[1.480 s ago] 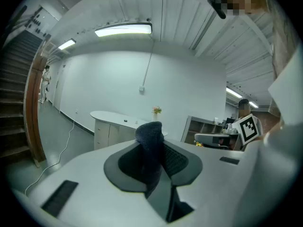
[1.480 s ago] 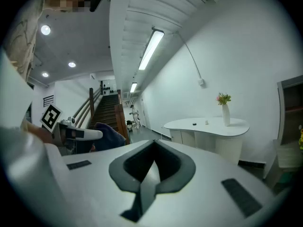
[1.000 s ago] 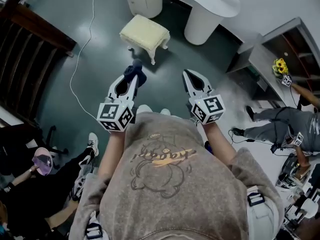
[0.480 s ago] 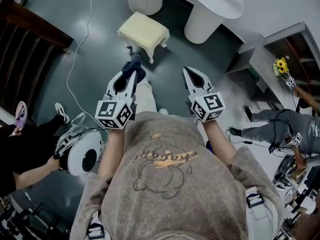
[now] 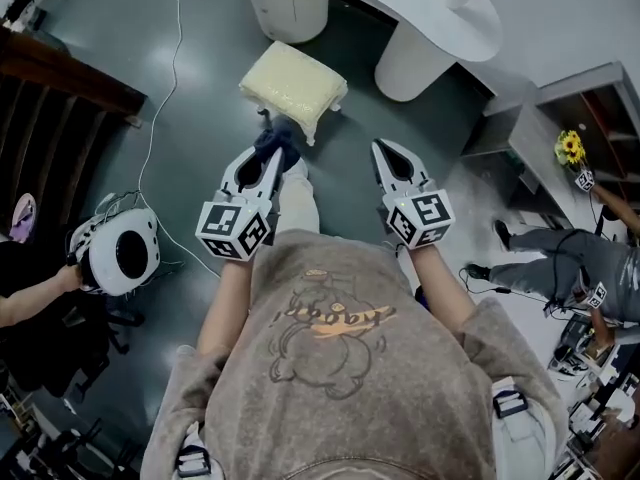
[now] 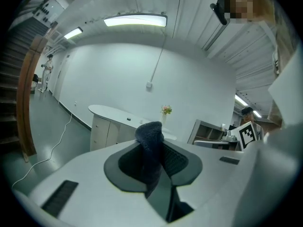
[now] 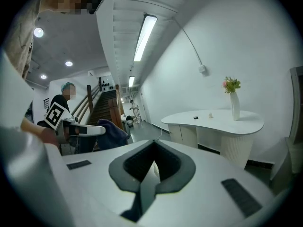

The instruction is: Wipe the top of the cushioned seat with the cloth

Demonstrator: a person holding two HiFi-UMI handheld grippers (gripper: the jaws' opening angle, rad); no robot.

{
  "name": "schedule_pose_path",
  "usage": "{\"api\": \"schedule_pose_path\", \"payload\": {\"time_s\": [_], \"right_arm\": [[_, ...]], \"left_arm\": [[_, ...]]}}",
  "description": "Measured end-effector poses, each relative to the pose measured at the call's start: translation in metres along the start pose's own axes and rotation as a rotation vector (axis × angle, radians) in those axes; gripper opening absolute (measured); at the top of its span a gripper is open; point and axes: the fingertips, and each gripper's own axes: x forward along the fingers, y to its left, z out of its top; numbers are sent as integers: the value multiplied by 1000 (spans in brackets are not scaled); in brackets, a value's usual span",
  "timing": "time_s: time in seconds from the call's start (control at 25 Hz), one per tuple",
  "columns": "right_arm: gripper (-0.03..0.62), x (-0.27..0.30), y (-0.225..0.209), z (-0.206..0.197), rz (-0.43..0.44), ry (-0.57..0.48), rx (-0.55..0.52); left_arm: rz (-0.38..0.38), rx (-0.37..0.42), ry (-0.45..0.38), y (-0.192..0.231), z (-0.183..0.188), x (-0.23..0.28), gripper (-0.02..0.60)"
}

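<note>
The cream cushioned seat (image 5: 293, 83) stands on the dark floor ahead of me, with nothing on its top. My left gripper (image 5: 272, 154) is held in the air just short of the seat's near edge, shut on a dark blue cloth (image 5: 277, 138). In the left gripper view the cloth (image 6: 150, 138) sticks up bunched between the jaws. My right gripper (image 5: 387, 150) hovers level with it to the right, shut and empty; its jaws meet in the right gripper view (image 7: 154, 148), where the cloth (image 7: 113, 131) shows at the left.
A white curved desk (image 5: 420, 13) with a vase stands just behind the seat. A white cable (image 5: 160, 118) trails over the floor at left, near a wooden stair rail (image 5: 70, 68). A person at left holds a round white device (image 5: 122, 253). Another person (image 5: 560, 258) is at right by a shelf with yellow flowers (image 5: 570, 148).
The seat has come closer to both grippers as I stepped forward. The person at left has shifted and now holds the white device further left. Both grippers stay shut.
</note>
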Motion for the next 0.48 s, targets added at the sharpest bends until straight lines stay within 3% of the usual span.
{"api": "schedule_pose_path", "payload": {"time_s": [0.48], "right_arm": [[-3,130,-31,45,-98,25,19]], "left_arm": [[-160,20,90,96,52,100,95]]}}
